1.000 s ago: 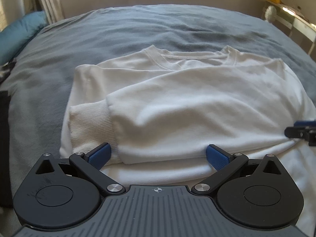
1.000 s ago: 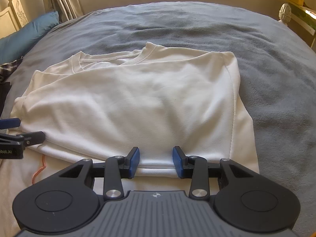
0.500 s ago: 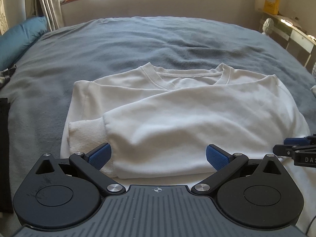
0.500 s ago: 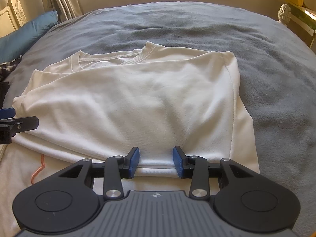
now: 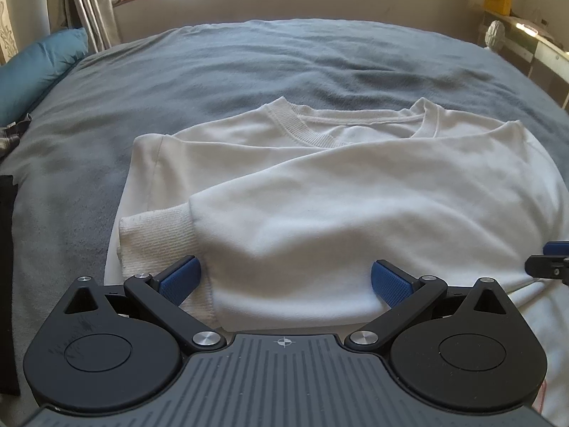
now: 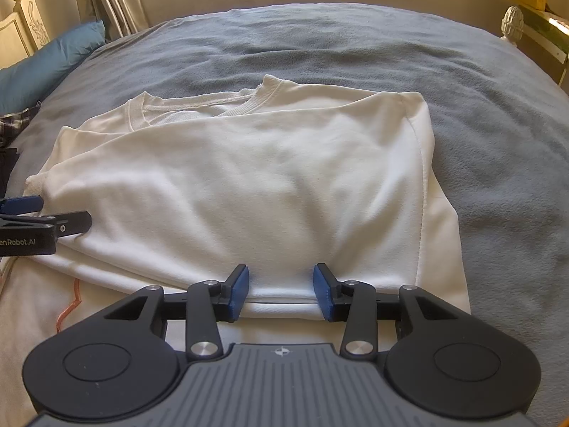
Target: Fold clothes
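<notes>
A white sweatshirt (image 5: 355, 195) (image 6: 249, 178) lies on the grey bed, collar away from me, with a sleeve folded across its body. The sleeve's ribbed cuff (image 5: 156, 235) rests by the left edge. My left gripper (image 5: 284, 281) is wide open at the near edge of the folded sleeve, its pads apart from the cloth. It also shows at the left edge of the right wrist view, left gripper (image 6: 57, 211). My right gripper (image 6: 281, 290) stands part open at the near right hem. A flat fold of cloth lies between its pads, unsqueezed. The right gripper's tips (image 5: 547, 259) show at the right edge.
The grey blanket (image 5: 249, 64) (image 6: 498, 124) covers the whole bed. A blue pillow (image 5: 35, 67) lies far left and dark clothing (image 5: 7, 267) at the left edge. White cloth with an orange line (image 6: 67, 306) lies under the sweatshirt. A shelf (image 5: 526, 46) stands far right.
The left gripper has drawn back a little from the sweatshirt, so more of the bed and room shows. The right gripper and the cloth between its pads look the same.
</notes>
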